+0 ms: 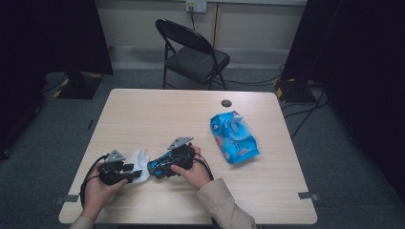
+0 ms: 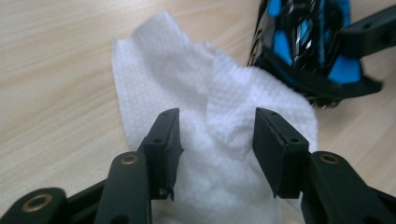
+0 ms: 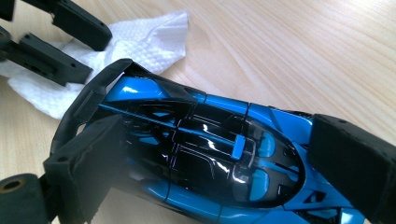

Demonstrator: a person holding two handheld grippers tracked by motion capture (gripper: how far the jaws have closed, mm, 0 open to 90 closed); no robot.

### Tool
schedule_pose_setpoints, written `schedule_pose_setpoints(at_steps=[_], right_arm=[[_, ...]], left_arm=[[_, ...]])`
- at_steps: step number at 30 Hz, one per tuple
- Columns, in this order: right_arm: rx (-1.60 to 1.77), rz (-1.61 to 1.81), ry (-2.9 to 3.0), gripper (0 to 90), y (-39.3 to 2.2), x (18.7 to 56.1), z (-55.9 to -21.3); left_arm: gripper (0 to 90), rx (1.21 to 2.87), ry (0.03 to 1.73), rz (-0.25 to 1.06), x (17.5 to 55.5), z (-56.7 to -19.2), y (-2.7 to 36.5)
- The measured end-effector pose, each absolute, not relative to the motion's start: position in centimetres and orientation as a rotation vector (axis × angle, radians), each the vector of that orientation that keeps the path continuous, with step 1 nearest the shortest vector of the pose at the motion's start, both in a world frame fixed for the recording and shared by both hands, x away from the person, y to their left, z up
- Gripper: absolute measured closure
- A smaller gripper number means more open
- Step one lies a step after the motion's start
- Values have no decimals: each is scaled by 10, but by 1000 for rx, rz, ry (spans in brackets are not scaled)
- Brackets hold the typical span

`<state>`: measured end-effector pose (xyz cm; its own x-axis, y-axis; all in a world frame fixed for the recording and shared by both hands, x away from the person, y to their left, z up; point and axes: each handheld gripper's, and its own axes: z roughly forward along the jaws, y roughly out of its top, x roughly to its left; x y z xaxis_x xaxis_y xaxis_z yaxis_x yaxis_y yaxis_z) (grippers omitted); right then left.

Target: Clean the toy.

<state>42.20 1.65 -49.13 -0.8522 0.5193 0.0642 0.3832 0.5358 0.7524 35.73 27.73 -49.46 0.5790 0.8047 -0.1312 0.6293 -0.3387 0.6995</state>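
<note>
At the table's near-left corner, the left gripper [image 1: 135, 173] hovers over a crumpled white wipe [image 1: 139, 160], its jaws parted, pads clear of the cloth lying between them. Just beside it, at three o'clock, the right gripper [image 1: 154, 170] clamps a blue-and-black toy car [image 1: 165, 164] across its body. A blue wipes pack [image 1: 233, 136] lies well apart, toward two o'clock.

One overhead camera, two riding on the tongs

The high view looks forward and down over the whole worktop [image 1: 191, 109] from its near edge; both close tong views skim low, sharing the white wipe [image 2: 224, 121] and blue toy car [image 3: 201, 154].
</note>
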Motion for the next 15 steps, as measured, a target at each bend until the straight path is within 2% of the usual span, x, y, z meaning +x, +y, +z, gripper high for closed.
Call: schedule_pose_setpoints(at_steps=[6, 12, 15], right_arm=[[775, 1204, 2608, 46, 17, 422, -491], [777, 1208, 2604, 46, 17, 422, -491], [776, 1205, 2607, 46, 17, 422, -491]], left_arm=[[593, 2125, 1110, 346, 356, -494, 274], [817, 2115, 1118, 289, 353, -493, 269], [843, 2109, 1150, 256, 354, -491, 269]])
